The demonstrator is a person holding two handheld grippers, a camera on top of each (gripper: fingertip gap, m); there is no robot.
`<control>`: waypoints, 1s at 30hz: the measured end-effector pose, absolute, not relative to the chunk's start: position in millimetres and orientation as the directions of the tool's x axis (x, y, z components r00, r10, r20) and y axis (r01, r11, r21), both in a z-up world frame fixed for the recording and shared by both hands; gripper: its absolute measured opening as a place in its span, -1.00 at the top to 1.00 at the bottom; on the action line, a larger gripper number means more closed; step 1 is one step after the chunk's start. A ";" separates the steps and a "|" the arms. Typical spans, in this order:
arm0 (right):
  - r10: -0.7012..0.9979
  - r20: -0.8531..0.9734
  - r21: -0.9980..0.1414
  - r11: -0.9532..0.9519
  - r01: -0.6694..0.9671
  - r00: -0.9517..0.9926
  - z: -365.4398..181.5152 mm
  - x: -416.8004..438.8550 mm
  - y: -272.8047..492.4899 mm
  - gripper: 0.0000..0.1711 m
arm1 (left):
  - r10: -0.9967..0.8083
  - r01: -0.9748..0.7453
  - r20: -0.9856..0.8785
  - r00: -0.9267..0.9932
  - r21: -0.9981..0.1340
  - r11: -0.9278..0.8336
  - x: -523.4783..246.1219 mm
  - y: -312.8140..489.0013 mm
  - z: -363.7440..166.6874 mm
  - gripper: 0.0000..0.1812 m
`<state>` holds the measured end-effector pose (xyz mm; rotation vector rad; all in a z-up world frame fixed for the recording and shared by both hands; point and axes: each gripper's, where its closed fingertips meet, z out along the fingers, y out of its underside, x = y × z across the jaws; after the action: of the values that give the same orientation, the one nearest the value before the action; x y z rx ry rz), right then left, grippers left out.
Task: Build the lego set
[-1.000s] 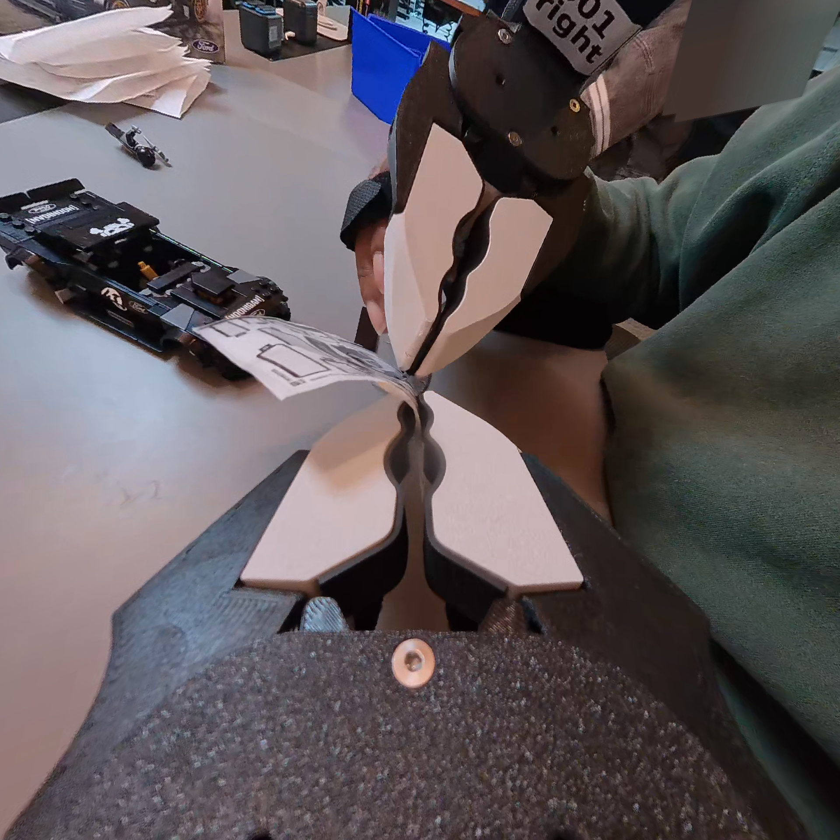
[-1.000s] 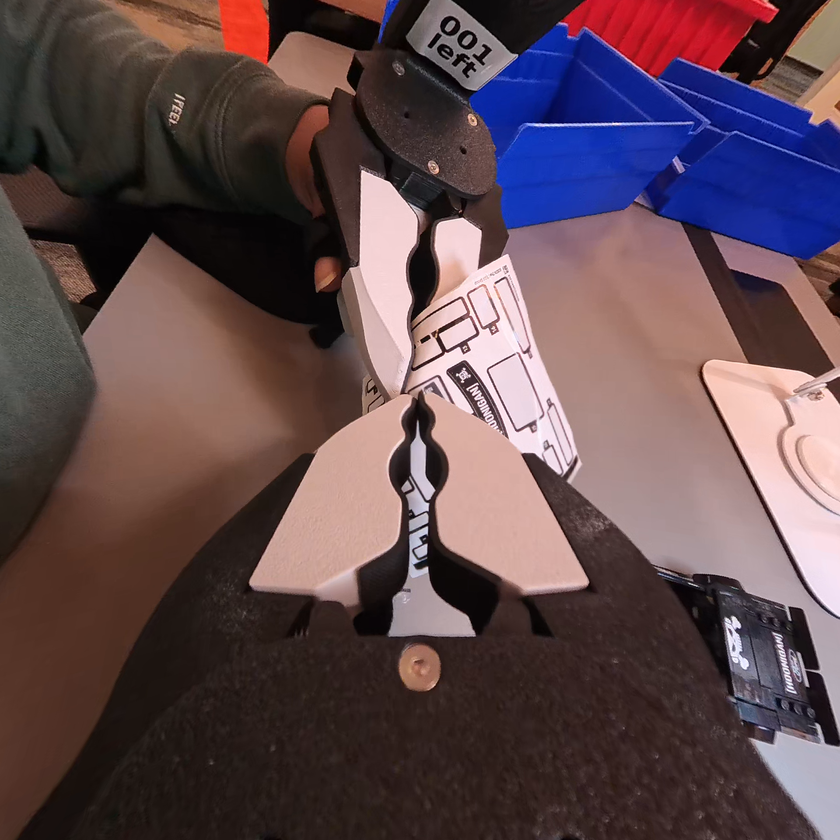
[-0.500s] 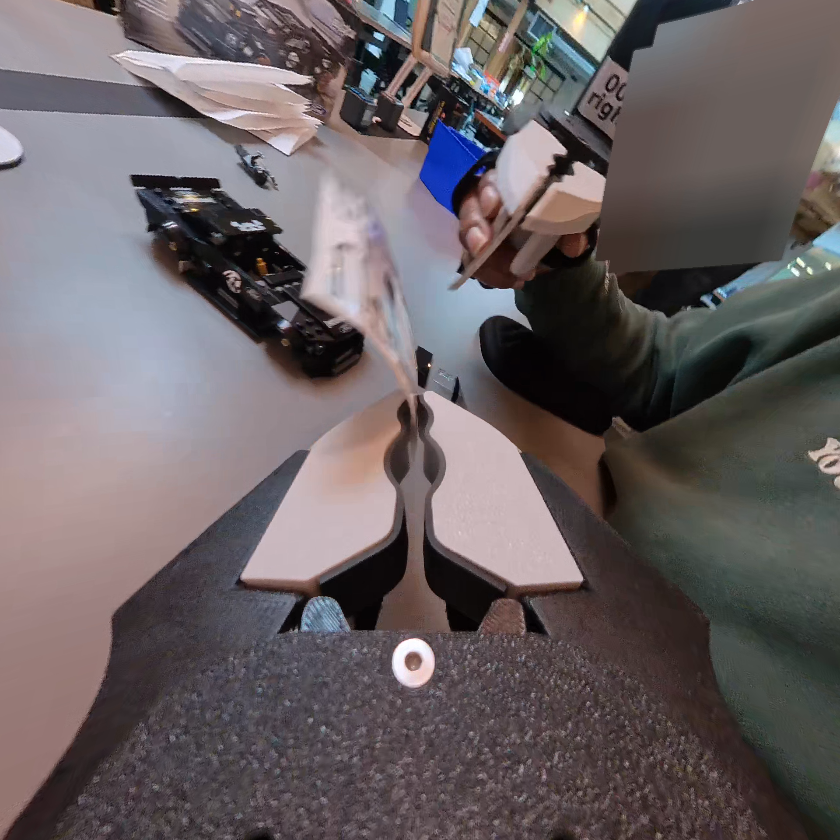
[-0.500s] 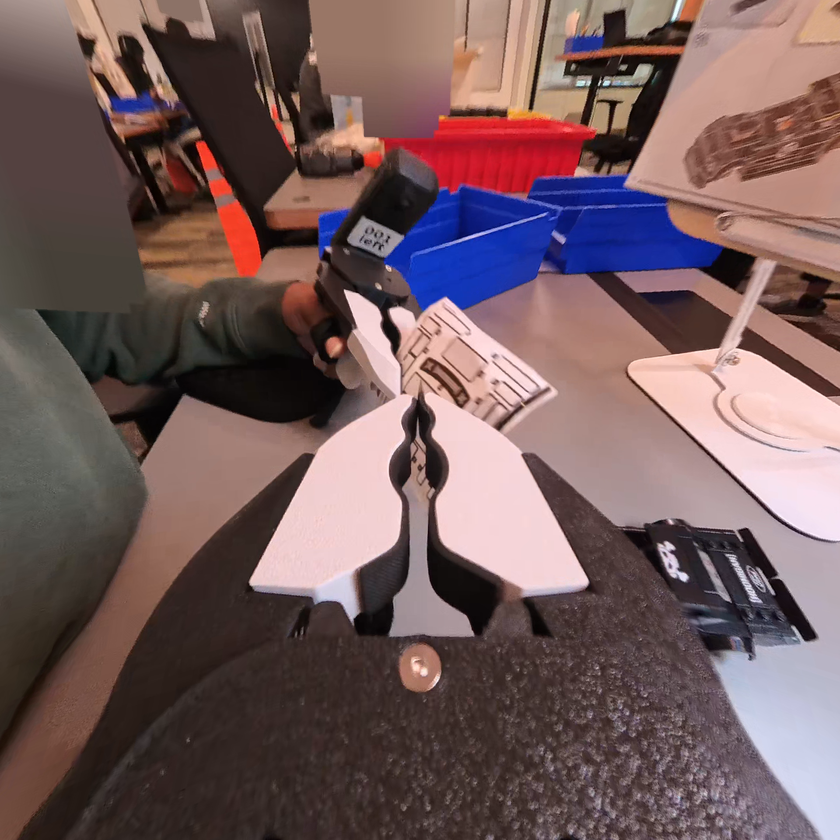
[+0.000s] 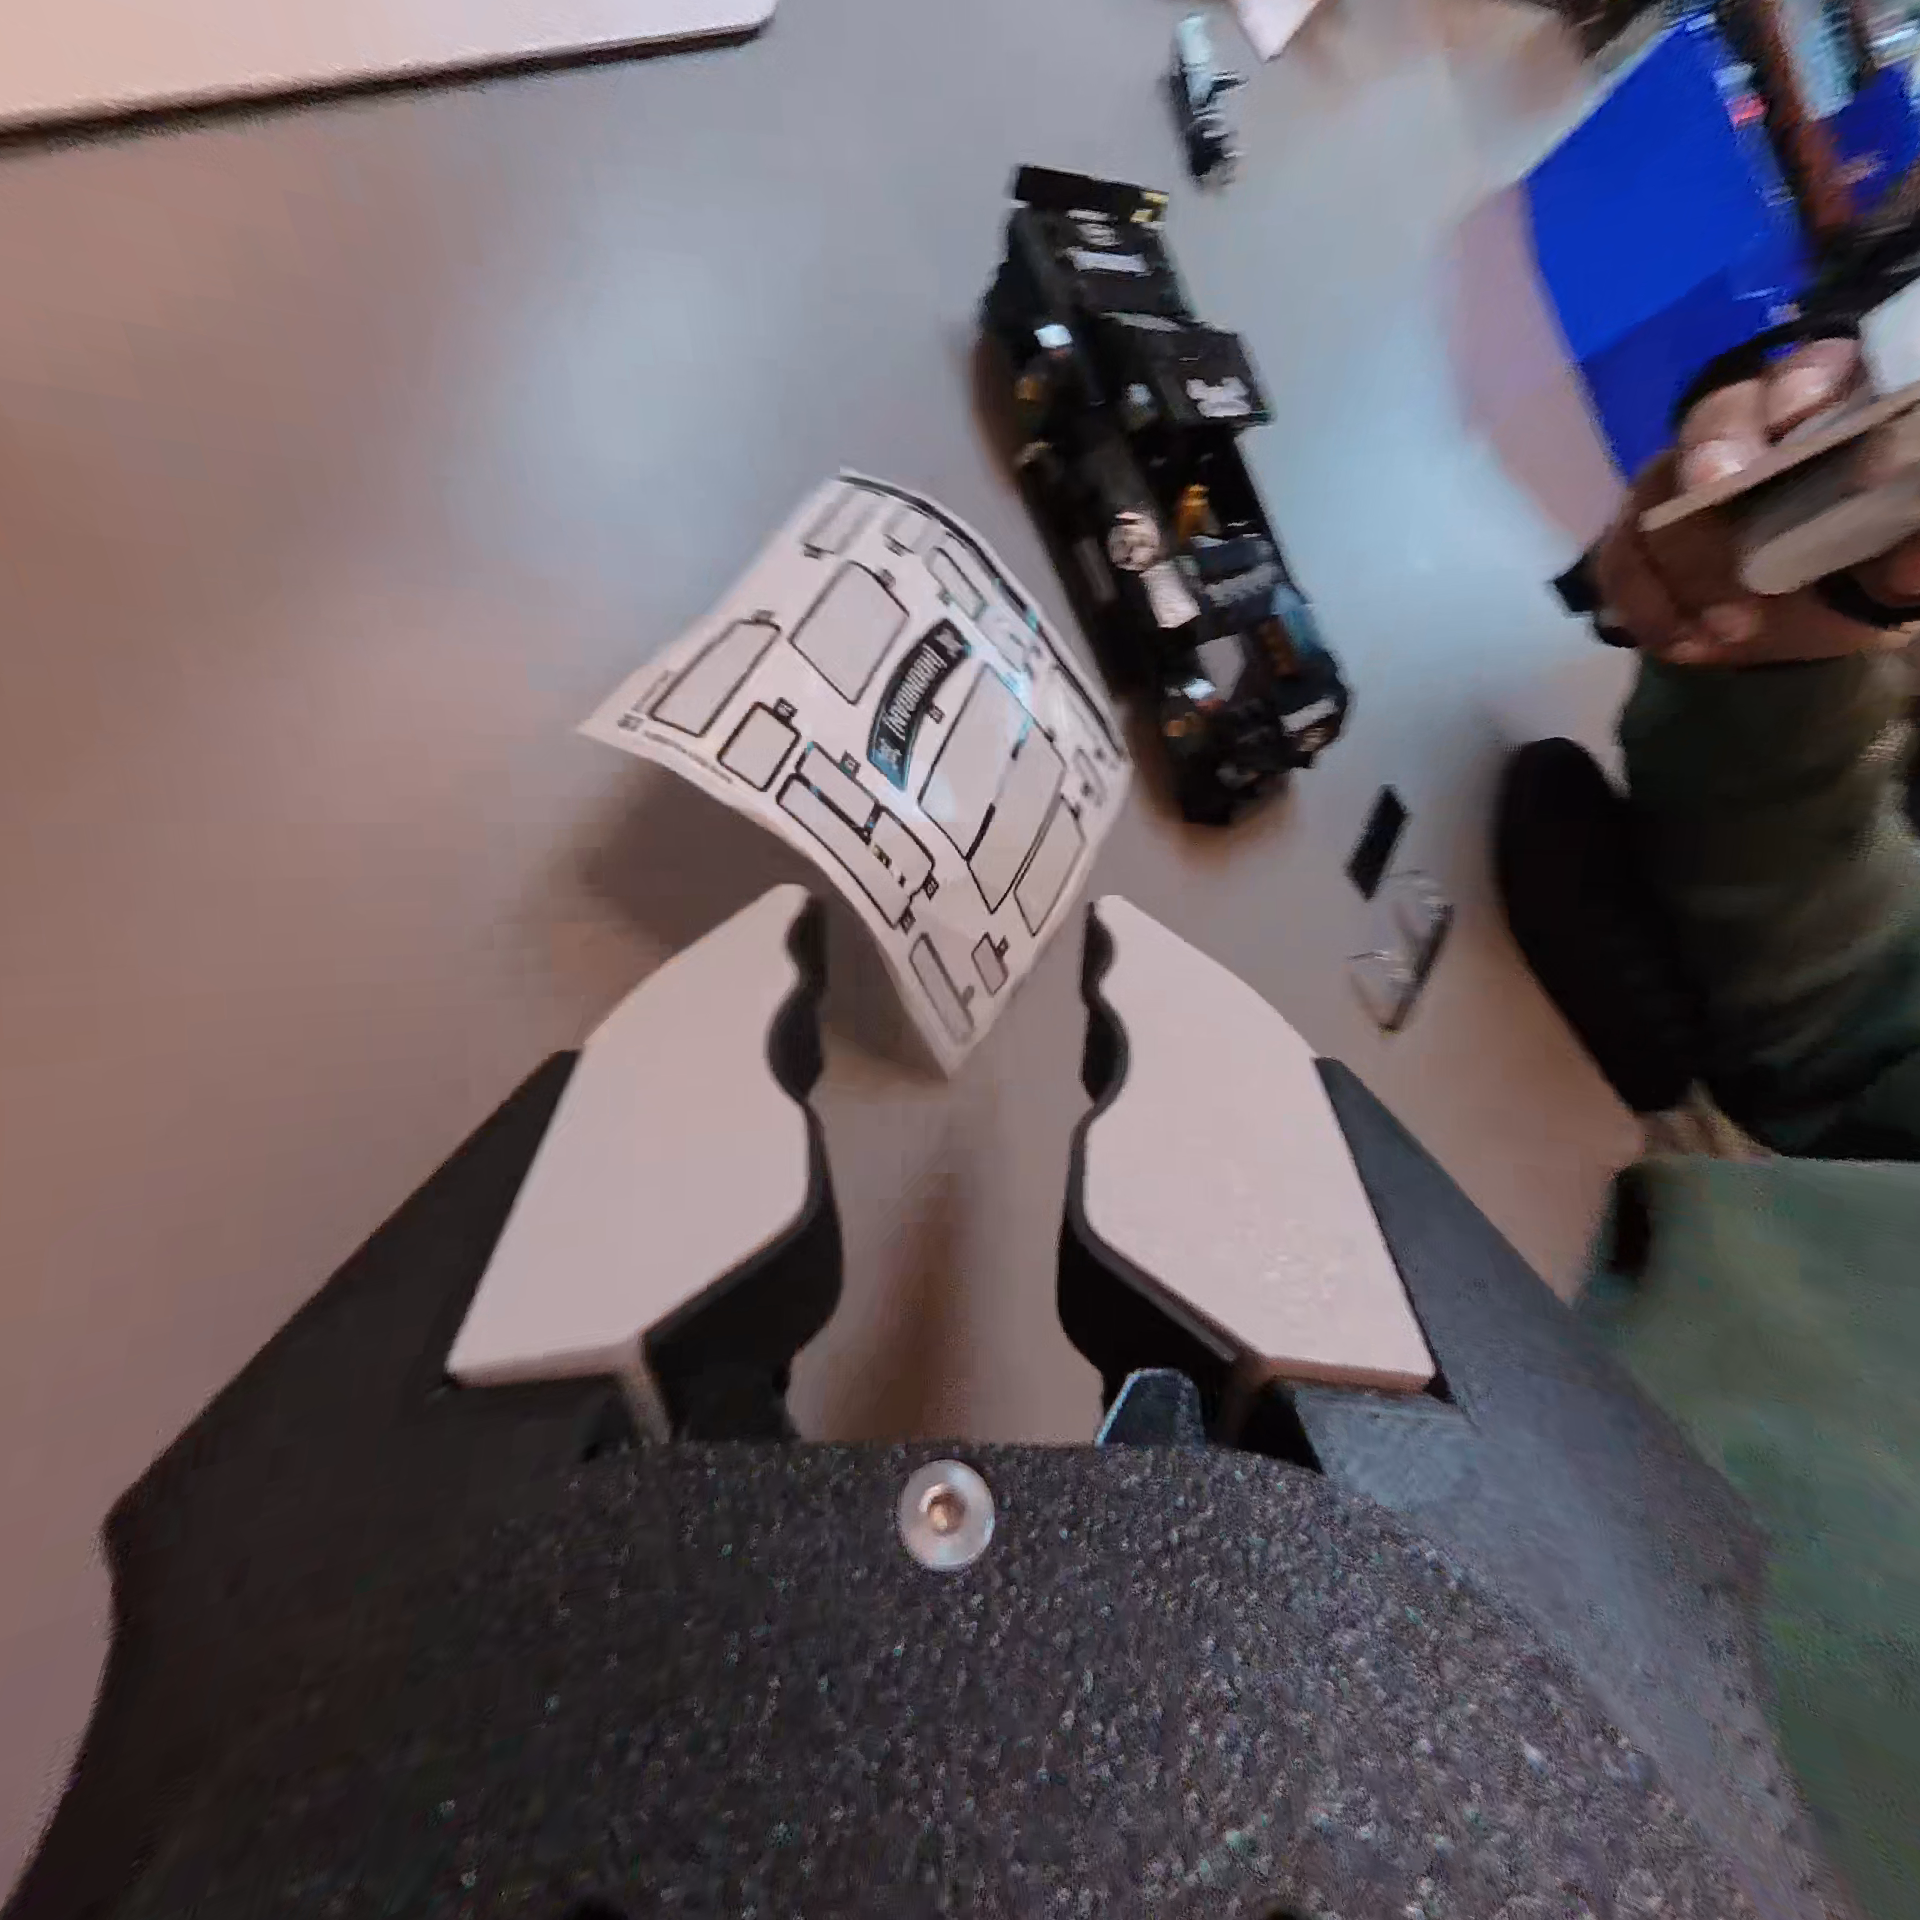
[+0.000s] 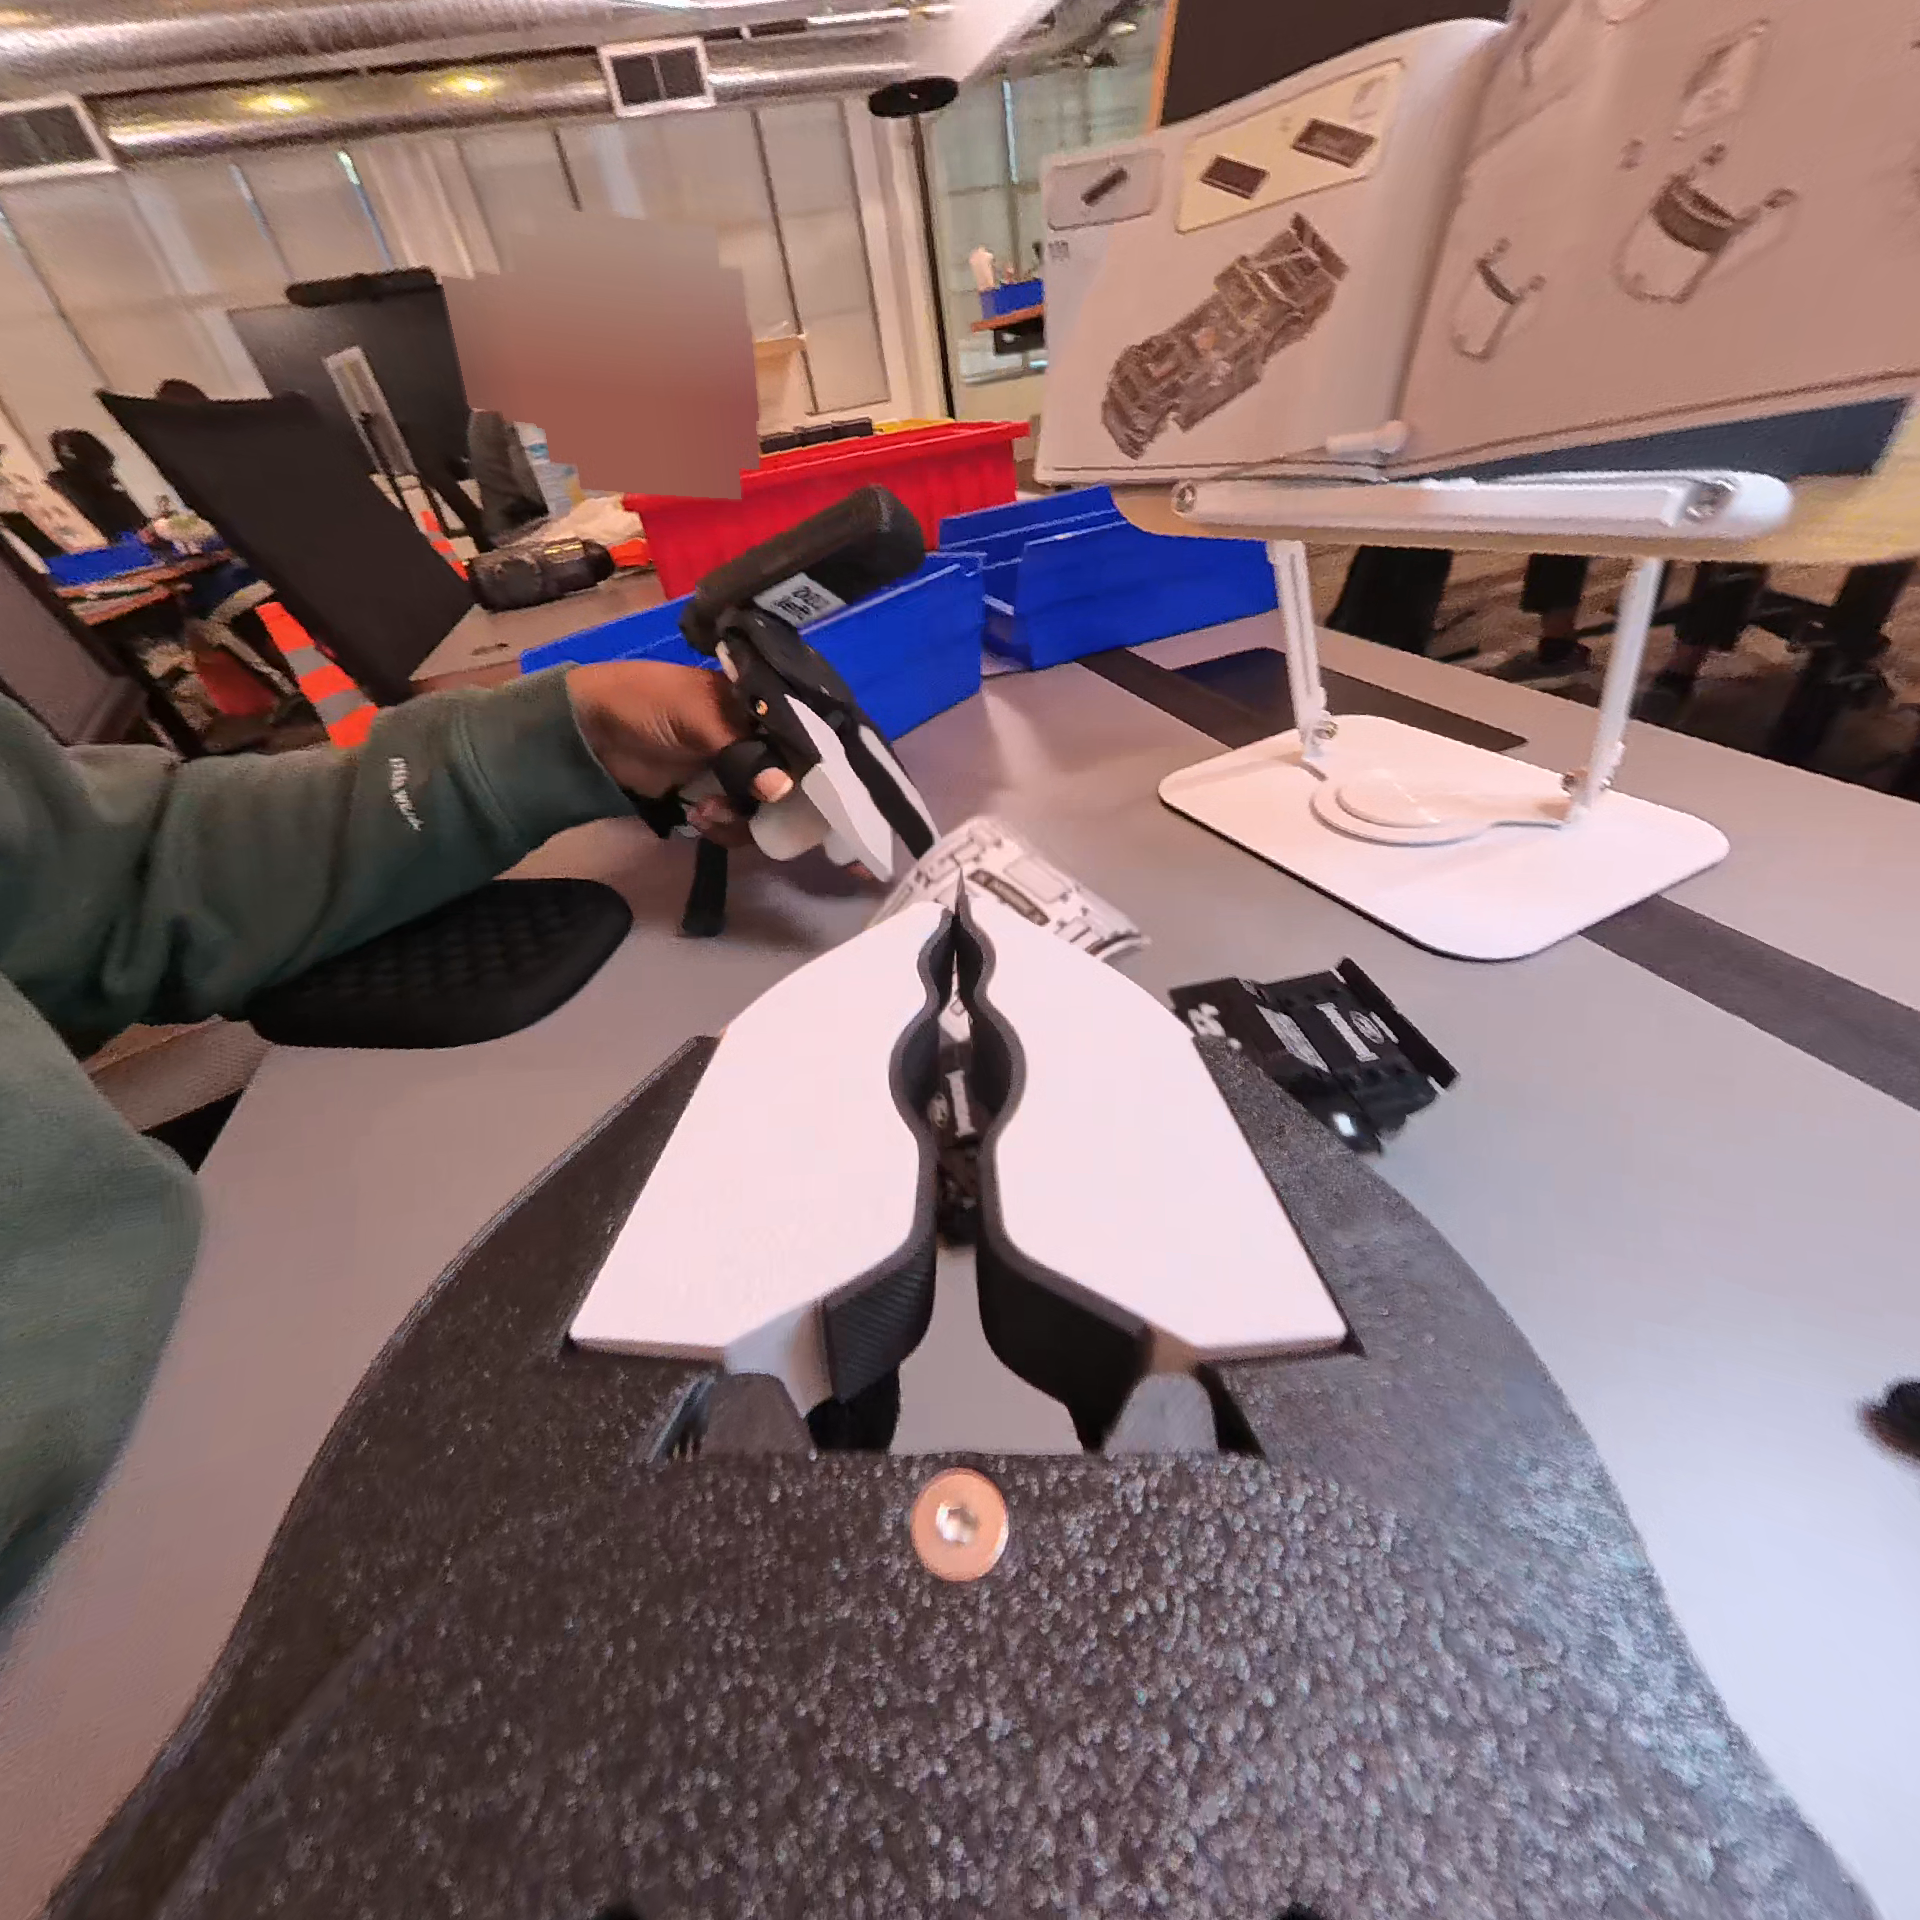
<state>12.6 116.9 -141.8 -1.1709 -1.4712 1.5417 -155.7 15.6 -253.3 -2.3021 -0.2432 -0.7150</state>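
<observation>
The grey table [image 5: 343, 436] fills most of the left wrist view and runs across the right wrist view under everything else. On its far side in the right wrist view stands a white book stand [image 6: 1444, 831] carrying an open instruction booklet [image 6: 1455, 270]. Behind it sit blue bins [image 6: 1122, 592] and a red bin [image 6: 831, 488].

The partly built black lego car [image 5: 1153, 499] lies on the table ahead and to the right of the left gripper [image 5: 945, 935]; in the right wrist view one end of it shows just right of the right gripper [image 6: 961, 920]. A person's arm in a green sleeve [image 6: 260, 842] reaches across the table edge, the hand [image 6: 665, 727] around the left gripper's handle.

The left gripper's fingers stand well apart with nothing between them. Just beyond its tips is the white sticker sheet [image 5: 873, 727], curled, with one corner near the gap; the blur leaves it unclear whether the sheet rests on the table or is above it. The right gripper's fingers are closed together, tips meeting, and no object is visible between them.

Right of the car's near end lie a small black flat piece [image 5: 1377, 836] and a small clear piece [image 5: 1403, 961], close together. Another small dark part [image 5: 1205, 94] lies beyond the car's far end.
</observation>
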 end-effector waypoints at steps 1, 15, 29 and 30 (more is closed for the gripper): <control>0.932 -0.142 -0.988 -0.114 0.103 -0.334 -144.7 13.6 120.6 1.00 | 0.003 0.354 0.517 0.856 -0.582 -0.732 -162.3 16.3 -254.0 0.34; 0.968 -0.135 -0.986 -0.110 0.126 -0.214 -164.2 27.1 151.9 1.00 | -0.310 -0.226 -0.022 0.951 -0.731 -0.643 -85.2 54.1 -255.2 0.14; 0.959 -0.165 -0.980 -0.134 0.146 -0.229 -170.6 26.9 148.7 1.00 | -0.177 -0.056 0.126 0.976 -0.640 -0.766 -154.9 52.1 -285.1 0.92; 0.959 -0.166 -0.980 -0.135 0.147 -0.230 -170.5 26.8 148.5 1.00 | -0.156 -0.058 0.103 0.982 -0.625 -0.778 -164.5 46.0 -285.5 0.95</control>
<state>26.8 148.5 -170.5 -1.2964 -1.4132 1.4424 -164.5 46.0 -285.5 -2.4607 0.1492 -0.1959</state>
